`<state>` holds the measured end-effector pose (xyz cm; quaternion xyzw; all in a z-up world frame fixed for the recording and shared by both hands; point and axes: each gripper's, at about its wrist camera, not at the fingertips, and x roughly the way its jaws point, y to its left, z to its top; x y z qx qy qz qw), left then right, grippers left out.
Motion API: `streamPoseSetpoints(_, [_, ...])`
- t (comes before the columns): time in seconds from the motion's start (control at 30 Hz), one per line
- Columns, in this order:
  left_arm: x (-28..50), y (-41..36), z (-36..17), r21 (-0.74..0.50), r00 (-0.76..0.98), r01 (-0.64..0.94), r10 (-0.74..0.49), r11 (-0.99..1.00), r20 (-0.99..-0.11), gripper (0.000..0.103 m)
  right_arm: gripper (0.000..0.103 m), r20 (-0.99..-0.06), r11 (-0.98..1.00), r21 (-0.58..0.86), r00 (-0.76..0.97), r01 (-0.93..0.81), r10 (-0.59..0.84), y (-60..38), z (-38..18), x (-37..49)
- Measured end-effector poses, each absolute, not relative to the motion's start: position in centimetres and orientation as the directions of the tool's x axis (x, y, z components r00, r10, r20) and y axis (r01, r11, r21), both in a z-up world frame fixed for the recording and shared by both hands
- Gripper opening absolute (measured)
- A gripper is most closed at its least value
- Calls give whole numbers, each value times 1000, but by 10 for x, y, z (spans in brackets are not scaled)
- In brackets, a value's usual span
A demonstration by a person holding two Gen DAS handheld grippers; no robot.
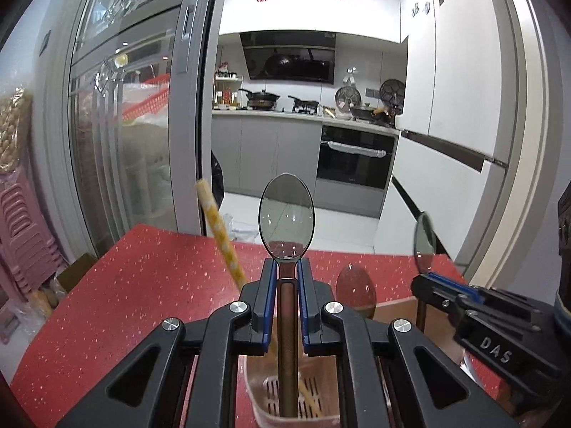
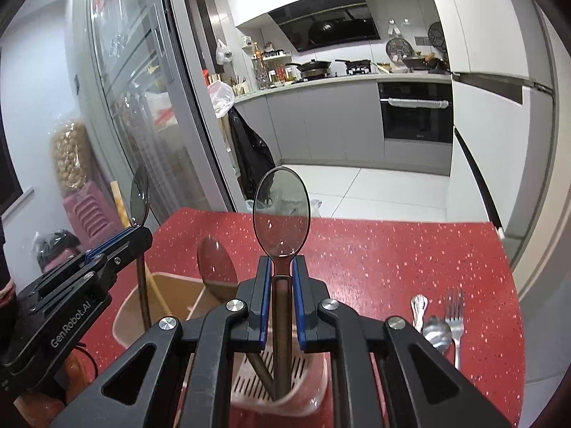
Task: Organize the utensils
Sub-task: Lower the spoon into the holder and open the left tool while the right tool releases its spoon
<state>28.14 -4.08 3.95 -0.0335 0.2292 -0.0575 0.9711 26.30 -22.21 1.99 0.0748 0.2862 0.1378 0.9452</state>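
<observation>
Both grippers point forward over the pink holder (image 2: 307,367), left gripper (image 1: 287,278) and right gripper (image 2: 282,274) each clamping one upright spoon; a third spoon (image 2: 217,271) stands inside; two loose utensils and one fork (image 2: 455,317) lie at 4 o'clock
</observation>
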Motion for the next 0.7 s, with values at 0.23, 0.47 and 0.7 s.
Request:
streamPoseSetpoints(0.23, [277,-38,31,-62,866,86,-105,994,-490,35,14,-553,954,207,778,-218,298,-222,19,257])
streamPoseSetpoints(0.47, [271,-37,30,-50,847,74,-89,996,-524,35,37,-570,952,211,763,-222,304,-221,24,247])
streamPoseSetpoints(0.7, [267,-37,25,-24,829,78,-78,997,-554,35,47,-560,947,239,767,-213,314,-228,34,227])
